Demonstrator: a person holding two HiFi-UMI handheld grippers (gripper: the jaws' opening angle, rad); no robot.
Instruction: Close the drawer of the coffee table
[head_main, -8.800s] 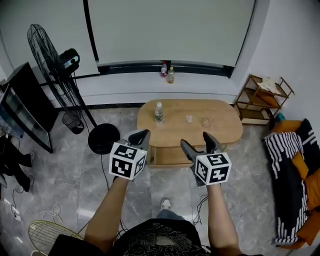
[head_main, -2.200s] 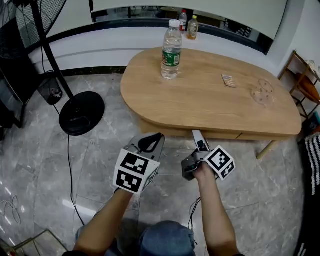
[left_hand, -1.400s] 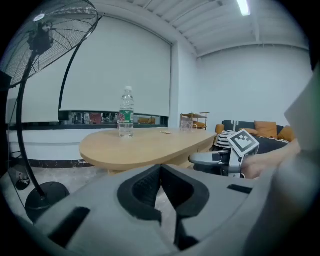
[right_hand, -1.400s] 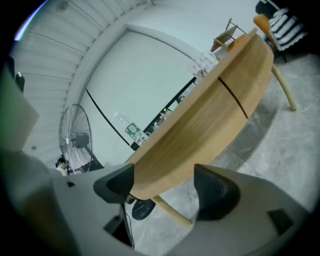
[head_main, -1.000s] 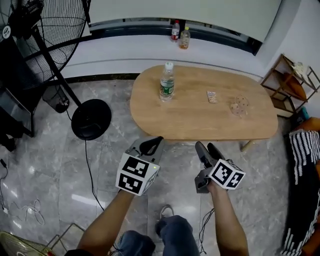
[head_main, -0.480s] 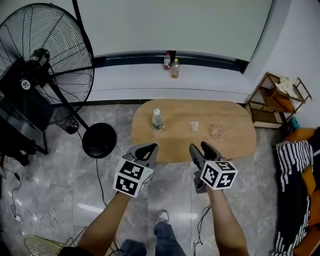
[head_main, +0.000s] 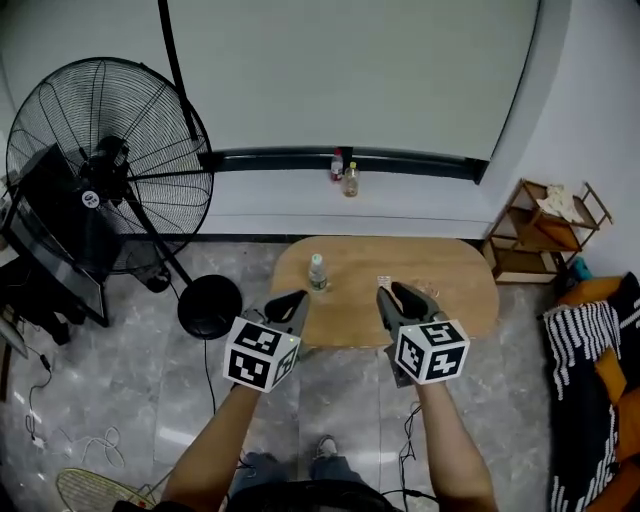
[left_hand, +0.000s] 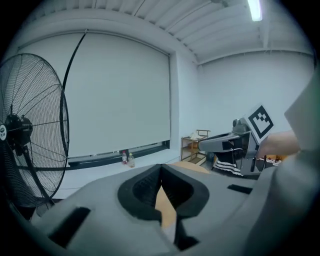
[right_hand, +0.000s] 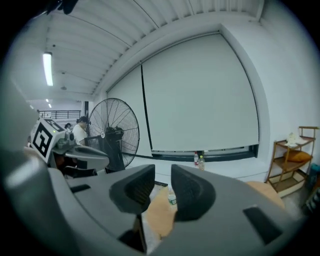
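**Both tongs held high above the table, drawer not in sight**

Head view: the person stands back from the wooden table (head_main: 445, 290), which sits on the grey tiled floor (head_main: 120, 370) below a long window ledge (head_main: 400, 200). A water bottle (head_main: 317, 272) stands upright near the table's left end. Both forearms reach forward. The left tongs (head_main: 288, 302) and right tongs (head_main: 402, 296) are side by side in the air over the table's near edge, each carrying its marker cube, and they touch nothing. The drawer cannot be made out beneath the table top from this height. A large standing fan (head_main: 105, 170) is off to the left, a small wooden shelf (head_main: 540, 225) to the right, and two bottles (head_main: 344, 172) stand on the ledge.

Left gripper view: the left tongs' jaws meet at their tips, pressed together with nothing gripped. A sliver of the table top shows behind them through the hollow. The fan fills the left side, and the other tongs with its cube shows at the right.

Right gripper view: the right tongs' jaws stand a narrow gap apart and are closing, with nothing held between them. Far behind the gap, the bottle and part of the table top are visible.
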